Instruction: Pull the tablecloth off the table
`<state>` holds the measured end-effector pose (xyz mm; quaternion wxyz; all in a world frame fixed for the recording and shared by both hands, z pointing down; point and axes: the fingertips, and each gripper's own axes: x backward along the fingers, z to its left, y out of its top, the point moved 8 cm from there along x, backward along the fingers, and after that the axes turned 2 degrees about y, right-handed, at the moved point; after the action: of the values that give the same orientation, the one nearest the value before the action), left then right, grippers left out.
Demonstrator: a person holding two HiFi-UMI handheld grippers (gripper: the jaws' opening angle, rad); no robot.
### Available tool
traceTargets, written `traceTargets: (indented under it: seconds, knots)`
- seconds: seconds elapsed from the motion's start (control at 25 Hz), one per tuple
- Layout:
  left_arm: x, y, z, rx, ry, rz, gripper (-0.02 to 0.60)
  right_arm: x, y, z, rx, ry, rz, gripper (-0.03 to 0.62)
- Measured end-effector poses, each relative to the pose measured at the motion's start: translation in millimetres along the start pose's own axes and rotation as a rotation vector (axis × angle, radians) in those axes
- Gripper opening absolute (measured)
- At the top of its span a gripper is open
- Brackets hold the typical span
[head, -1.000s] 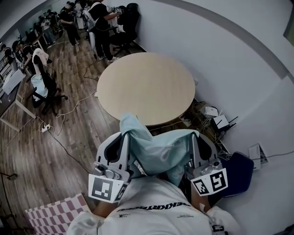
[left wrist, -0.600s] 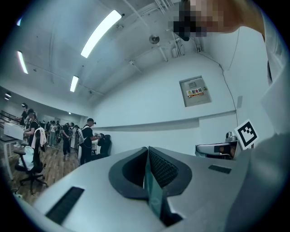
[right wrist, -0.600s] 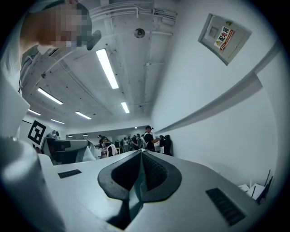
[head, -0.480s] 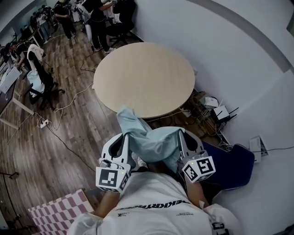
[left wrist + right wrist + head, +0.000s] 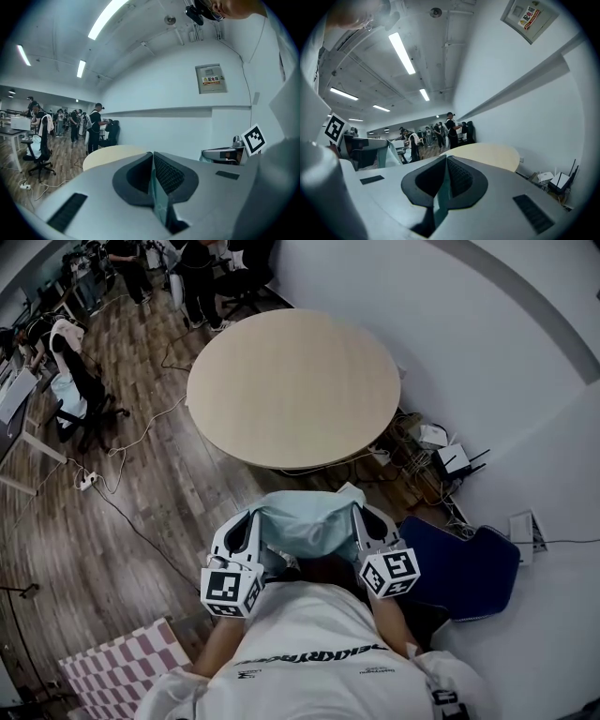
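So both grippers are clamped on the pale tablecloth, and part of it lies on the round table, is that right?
Not quite: the head view shows the round table bare, with the tablecloth wholly off it, bunched between the left gripper and right gripper. Both are indeed clamped on it.

Most of tablecloth (image 5: pixel 157 197) hidden between pressed fingers (image 5: pixel 171 176), only thin edge shows; wall sign (image 5: pixel 211 79) above fingers, print too small to read.

Tablecloth (image 5: pixel 305 526) off the round table (image 5: pixel 293 385).
I see the pale teal cloth bunched up close to me, apart from the beige tabletop.
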<state>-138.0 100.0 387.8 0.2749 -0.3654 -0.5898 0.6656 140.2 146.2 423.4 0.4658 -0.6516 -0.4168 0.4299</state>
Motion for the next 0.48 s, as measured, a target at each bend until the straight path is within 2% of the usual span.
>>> traceTargets:
  seconds: [0.48]
  knots:
    - [-8.6, -34.1, -4.3, 0.006, 0.013, 0.041, 0.015, -5.0, -27.7, -5.6, -0.002, -0.037, 0.051, 0.034]
